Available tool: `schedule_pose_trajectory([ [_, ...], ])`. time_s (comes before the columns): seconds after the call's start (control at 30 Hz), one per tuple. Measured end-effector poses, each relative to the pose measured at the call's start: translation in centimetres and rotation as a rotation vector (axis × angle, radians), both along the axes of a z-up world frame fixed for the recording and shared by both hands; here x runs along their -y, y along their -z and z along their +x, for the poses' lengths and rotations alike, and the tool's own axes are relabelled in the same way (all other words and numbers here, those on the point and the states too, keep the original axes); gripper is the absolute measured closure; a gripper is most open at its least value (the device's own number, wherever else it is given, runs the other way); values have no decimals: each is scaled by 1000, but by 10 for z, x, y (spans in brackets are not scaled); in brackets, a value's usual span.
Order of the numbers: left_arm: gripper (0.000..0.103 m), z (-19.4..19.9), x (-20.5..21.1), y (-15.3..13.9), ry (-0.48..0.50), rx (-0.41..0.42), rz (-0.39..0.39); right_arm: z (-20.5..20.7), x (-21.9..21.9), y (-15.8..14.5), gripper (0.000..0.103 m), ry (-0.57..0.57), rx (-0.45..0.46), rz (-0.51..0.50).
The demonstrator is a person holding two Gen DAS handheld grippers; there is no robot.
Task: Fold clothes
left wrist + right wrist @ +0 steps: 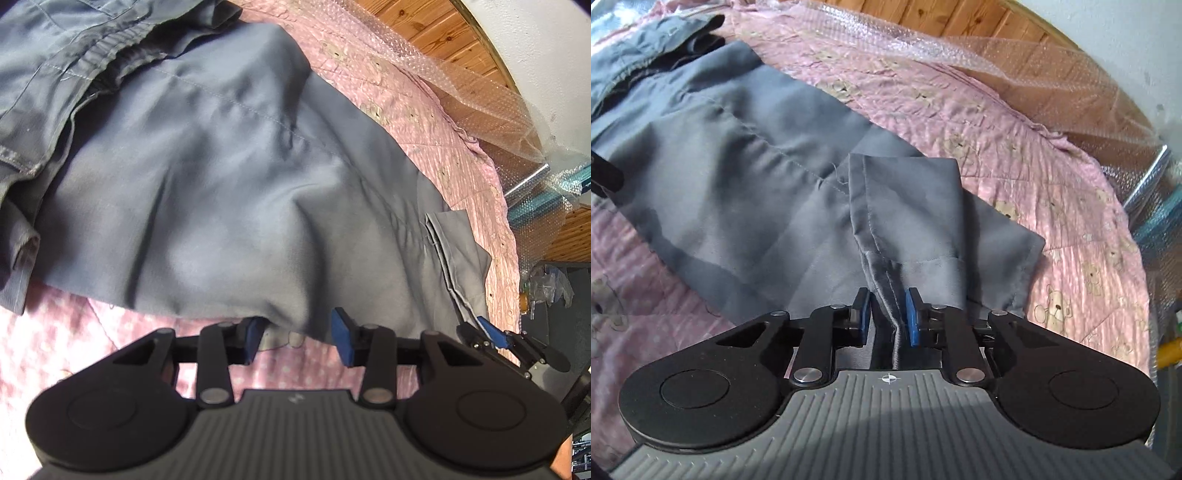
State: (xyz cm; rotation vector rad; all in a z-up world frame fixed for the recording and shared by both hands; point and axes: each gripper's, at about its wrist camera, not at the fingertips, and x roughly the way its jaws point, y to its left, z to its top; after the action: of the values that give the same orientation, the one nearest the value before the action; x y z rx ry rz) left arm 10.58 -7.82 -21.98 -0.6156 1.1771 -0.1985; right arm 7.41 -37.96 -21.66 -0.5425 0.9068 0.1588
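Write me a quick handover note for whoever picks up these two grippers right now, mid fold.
Left gripper: jaws part open at the near edge of the grey trousers; a grip on the cloth is not clear.
Right gripper: a bunched hem sits between the pads; a firm pinch is not clear.
Trousers lie spread on the pink quilt, leg end partly doubled back.
Left: complete the fold and flatten.

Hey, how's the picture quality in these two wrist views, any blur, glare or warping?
Left wrist view: grey trousers soft and slightly blurred, the pink quilt washed out at lower left, fisheye bending the wooden wall. Right wrist view: sharper, seam stitching readable, glare on the bubble wrap, edges curved too.
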Motion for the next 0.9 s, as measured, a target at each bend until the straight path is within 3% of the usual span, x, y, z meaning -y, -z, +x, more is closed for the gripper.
schedule_pose_trajectory([
  [0.07,63,0,1,0,-9,7,-9,5,-7,11,77,-40,-3,-79],
  [0.13,63,1,1,-1,-14,14,-15,8,-13,20,76,-76,13,-148],
  [0.17,63,1,2,-2,-16,19,-17,11,-11,17,80,-81,10,-146],
  [0.2,63,1,1,-4,-19,26,-16,15,-9,13,92,-86,7,-143],
  [0.3,63,0,-4,-14,-44,49,-26,29,17,-34,93,-11,17,36],
  [0.43,63,-1,-11,-25,-60,71,-31,63,73,-152,95,96,179,393],
  [0.47,63,-1,-12,-27,-60,77,-26,70,88,-179,103,114,231,455],
  [0.57,60,-5,-15,-28,-82,99,-42,83,129,-223,103,174,314,579],
  [0.67,59,-3,-14,-22,-100,82,-41,92,150,-196,103,244,257,603],
  [0.83,60,4,-9,-14,-103,92,-25,74,167,-82,103,422,73,572],
  [0.9,60,10,-7,-16,-107,102,-25,68,176,-50,103,487,16,590],
])
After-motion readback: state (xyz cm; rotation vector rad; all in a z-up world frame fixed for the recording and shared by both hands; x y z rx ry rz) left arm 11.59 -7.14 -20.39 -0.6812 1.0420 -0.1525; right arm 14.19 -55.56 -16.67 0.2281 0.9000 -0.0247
